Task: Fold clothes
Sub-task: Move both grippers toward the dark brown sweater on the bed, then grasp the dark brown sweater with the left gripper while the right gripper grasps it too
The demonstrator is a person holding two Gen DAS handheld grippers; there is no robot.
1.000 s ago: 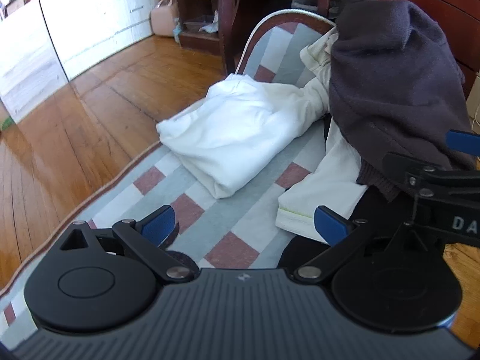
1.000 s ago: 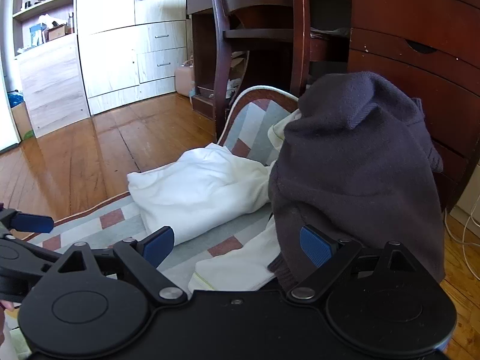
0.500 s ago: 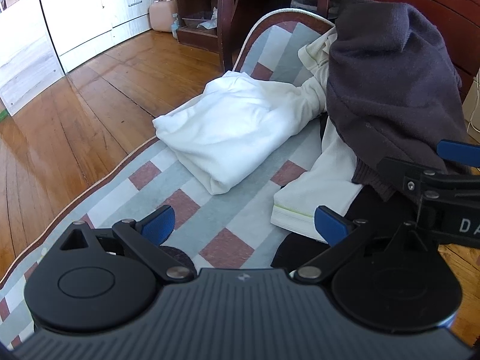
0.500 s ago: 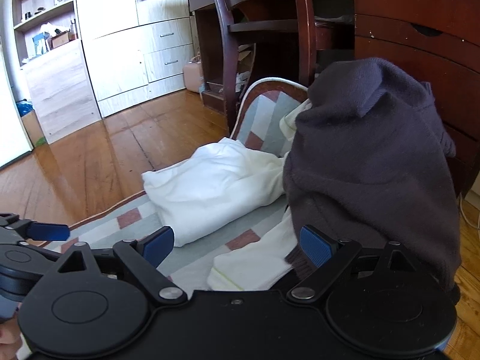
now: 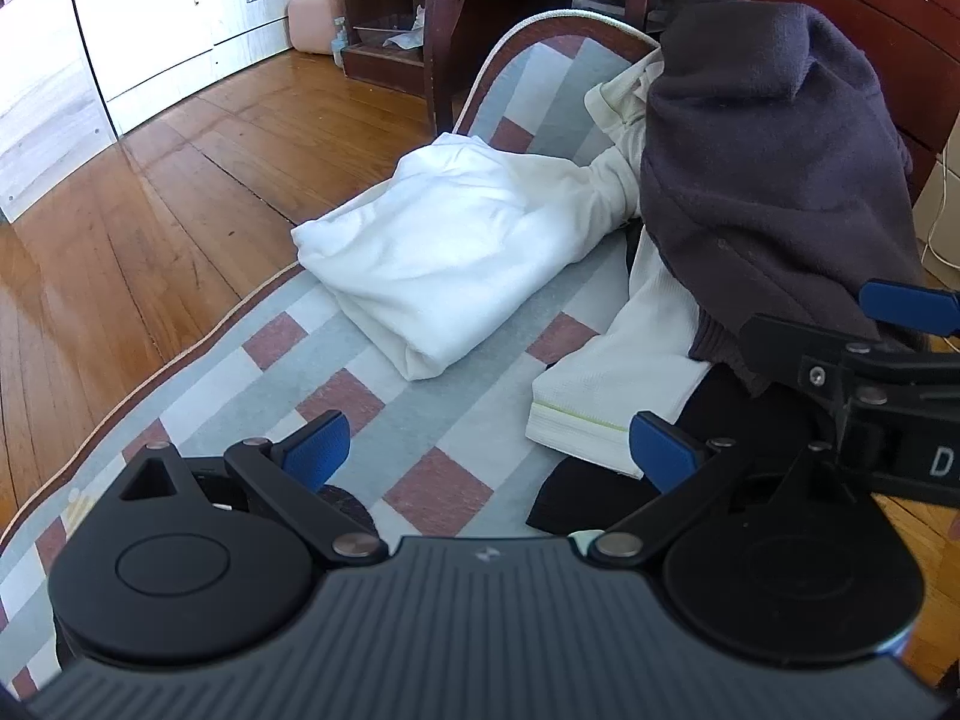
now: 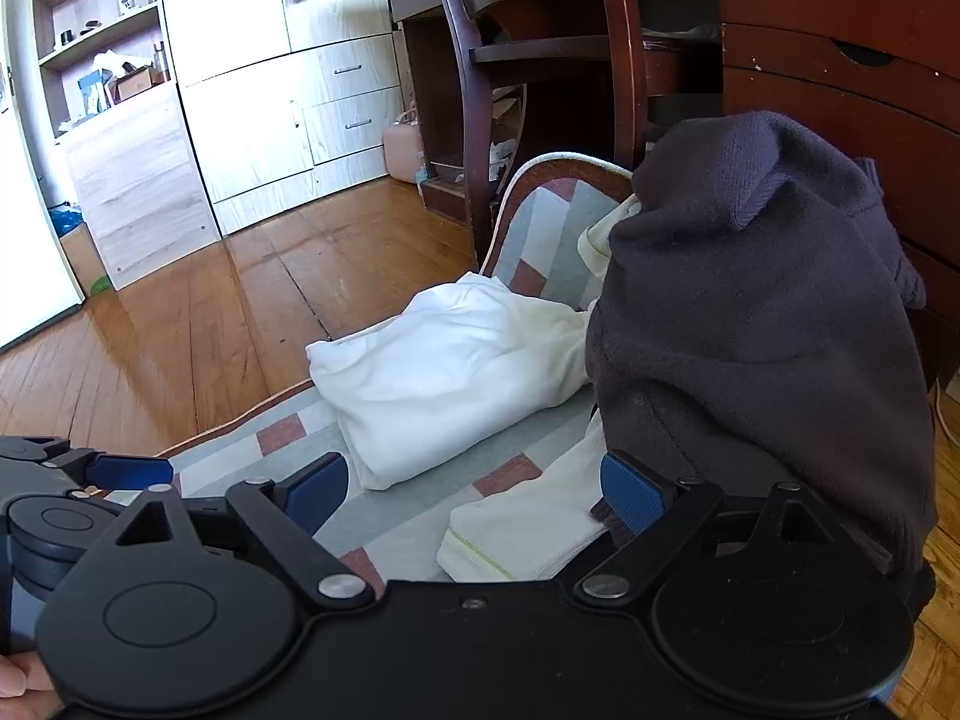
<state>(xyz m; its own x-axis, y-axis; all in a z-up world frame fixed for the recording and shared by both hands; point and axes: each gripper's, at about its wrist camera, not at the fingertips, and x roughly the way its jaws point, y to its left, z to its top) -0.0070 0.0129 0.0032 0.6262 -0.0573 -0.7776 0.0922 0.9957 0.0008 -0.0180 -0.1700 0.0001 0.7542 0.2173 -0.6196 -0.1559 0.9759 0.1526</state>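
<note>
A folded white garment (image 5: pixel 462 258) (image 6: pixel 456 372) lies on the checked rug (image 5: pixel 384 396) (image 6: pixel 414 516). To its right a dark grey knit garment (image 5: pixel 774 168) (image 6: pixel 756 324) is heaped over a cream garment (image 5: pixel 624 372) (image 6: pixel 528 528) and a black cloth (image 5: pixel 600 498). My left gripper (image 5: pixel 486 450) hovers open above the rug, nothing between its fingers. My right gripper (image 6: pixel 474 489) is open too, its right pad (image 6: pixel 630 492) close to the hem of the dark garment; whether it touches is unclear. The right gripper also shows at the right edge (image 5: pixel 888 360) of the left wrist view.
Wooden floor (image 5: pixel 150 240) spreads left of the rug. Dark wooden furniture legs (image 6: pixel 474 138) and a drawer chest (image 6: pixel 840 78) stand behind the pile. White cabinets (image 6: pixel 270 90) and a pink container (image 5: pixel 312 18) are at the back. A white cable (image 5: pixel 936 222) hangs at far right.
Both cameras have swung slightly, so the clothes pile sits further right in view and more of the floor and cabinets shows. Both grippers stay open; the clothes have not moved.
</note>
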